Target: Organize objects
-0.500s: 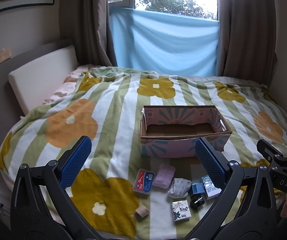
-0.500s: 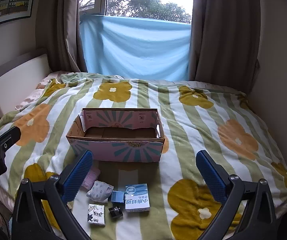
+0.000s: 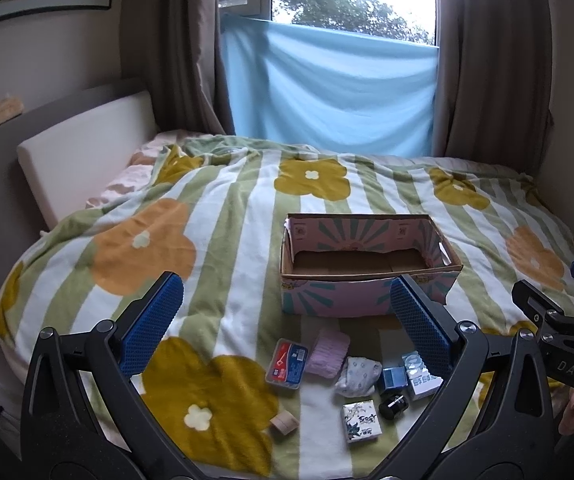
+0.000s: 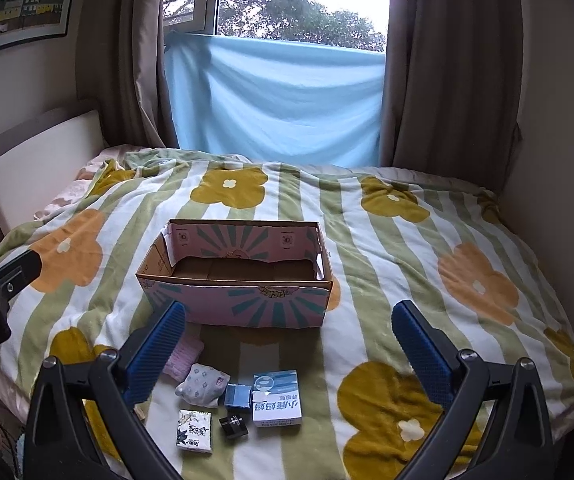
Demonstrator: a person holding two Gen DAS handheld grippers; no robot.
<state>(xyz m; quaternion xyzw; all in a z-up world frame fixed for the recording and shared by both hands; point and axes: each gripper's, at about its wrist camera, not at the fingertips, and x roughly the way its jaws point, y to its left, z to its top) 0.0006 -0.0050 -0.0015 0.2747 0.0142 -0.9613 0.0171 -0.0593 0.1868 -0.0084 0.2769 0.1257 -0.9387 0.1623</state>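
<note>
An empty pink and teal cardboard box (image 3: 367, 300) (image 4: 243, 304) stands on the flowered blanket (image 3: 215, 240). In front of it lie small items: a red-blue case (image 3: 287, 366), a pink cloth (image 3: 329, 352), a white patterned pouch (image 3: 359, 374) (image 4: 203, 388), a small blue box (image 4: 238, 395), a white-blue carton (image 4: 277, 398), a black cube (image 4: 233, 427), a flowered box (image 3: 361, 420) (image 4: 194, 433) and a wooden block (image 3: 285, 422). My left gripper (image 3: 287, 320) is open and empty above the items. My right gripper (image 4: 287, 332) is open and empty, to the right.
A padded headboard (image 3: 83, 152) lines the bed's left side. Brown curtains (image 3: 495, 60) and a blue cloth (image 3: 327, 92) cover the window behind. A wall (image 4: 559, 140) closes the right side. The bed's near edge is just below the items.
</note>
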